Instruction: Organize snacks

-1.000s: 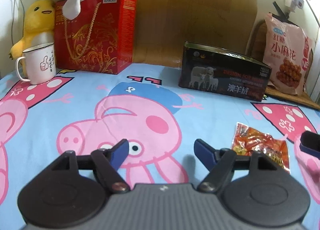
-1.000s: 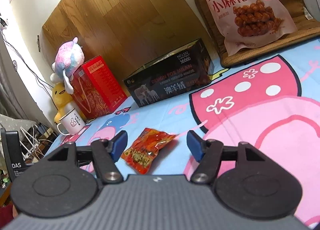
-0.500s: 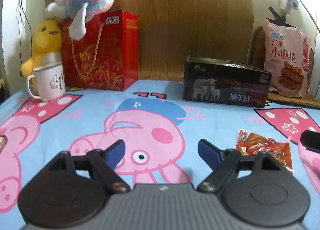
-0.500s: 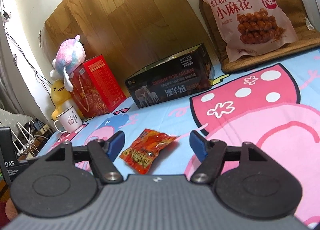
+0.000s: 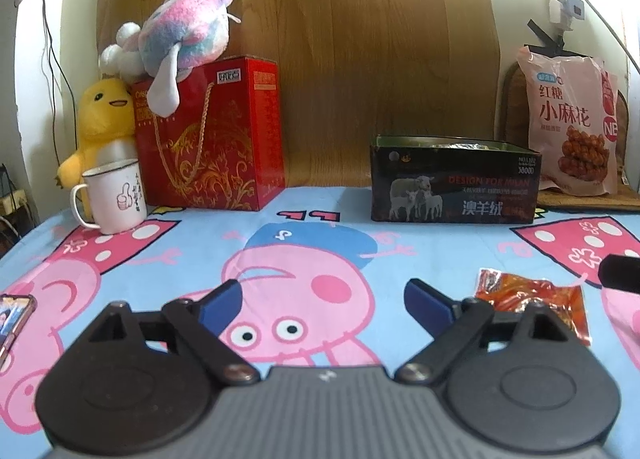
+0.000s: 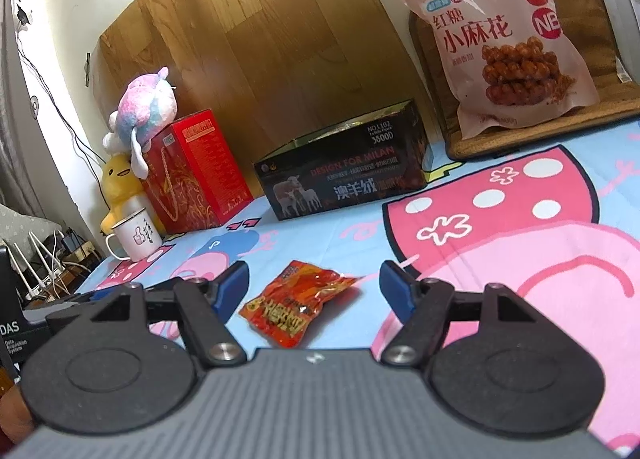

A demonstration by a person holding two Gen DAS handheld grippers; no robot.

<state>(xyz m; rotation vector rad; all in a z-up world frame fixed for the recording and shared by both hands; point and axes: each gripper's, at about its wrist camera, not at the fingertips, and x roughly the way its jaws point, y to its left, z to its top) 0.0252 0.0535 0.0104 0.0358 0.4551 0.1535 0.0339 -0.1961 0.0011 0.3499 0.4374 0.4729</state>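
Nearest the right gripper [image 6: 314,287], between its wide-spread, empty fingers, a red snack packet [image 6: 298,305] is seen lying flat on the cartoon-pig cloth [image 6: 520,259]. To the packet's left, the left gripper [image 5: 322,299] is held equally wide apart over bare cloth, nothing gripped. Behind the packet, an open dark box [image 6: 340,175] is set, likely the destination. Right of the box, a large pink snack bag [image 6: 500,43] is propped upright. A slip is judged possible: the thin, glossy packet could be pushed along or pinched with the cloth if the fingers are closed too low.
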